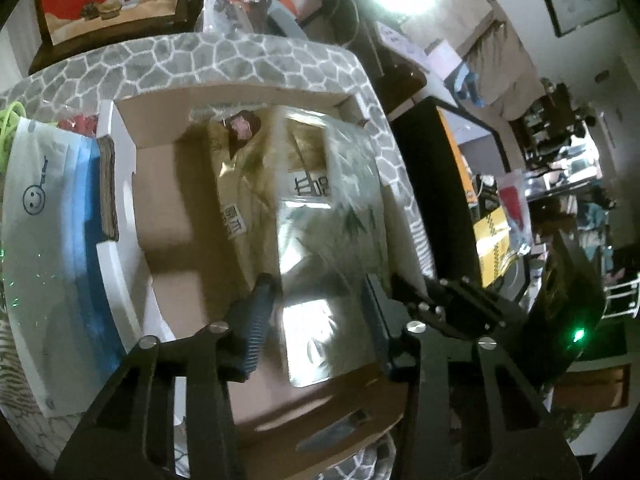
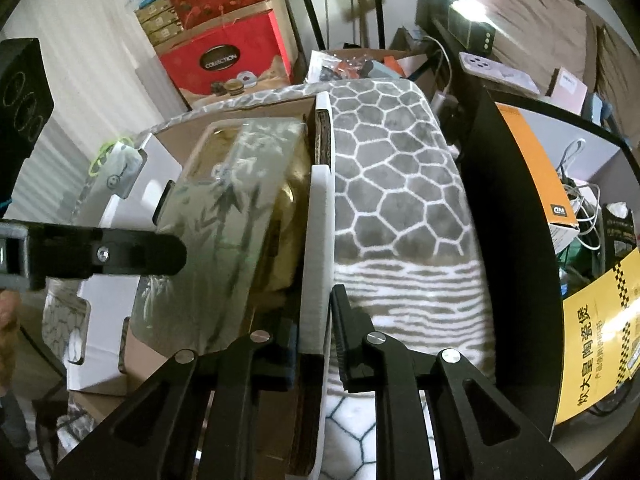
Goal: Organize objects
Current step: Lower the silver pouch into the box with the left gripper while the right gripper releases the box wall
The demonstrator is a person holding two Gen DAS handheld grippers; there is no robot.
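An open cardboard box with white outer walls rests on a grey honeycomb blanket. Inside it lies a gold foil packet. Over that sits a silver-green packet with a bamboo print, bowed and tilted. My left gripper reaches into the box, one finger at each long edge of the bamboo packet, pressing on it. In the right wrist view the same gripper comes in from the left across the packet. My right gripper is shut on the box's white side wall.
A white and blue bag with a smiley lies left of the box. A red COLLECTION box stands behind it. To the right are a black table edge, an orange carton and a yellow bag. A hand shows at the left edge.
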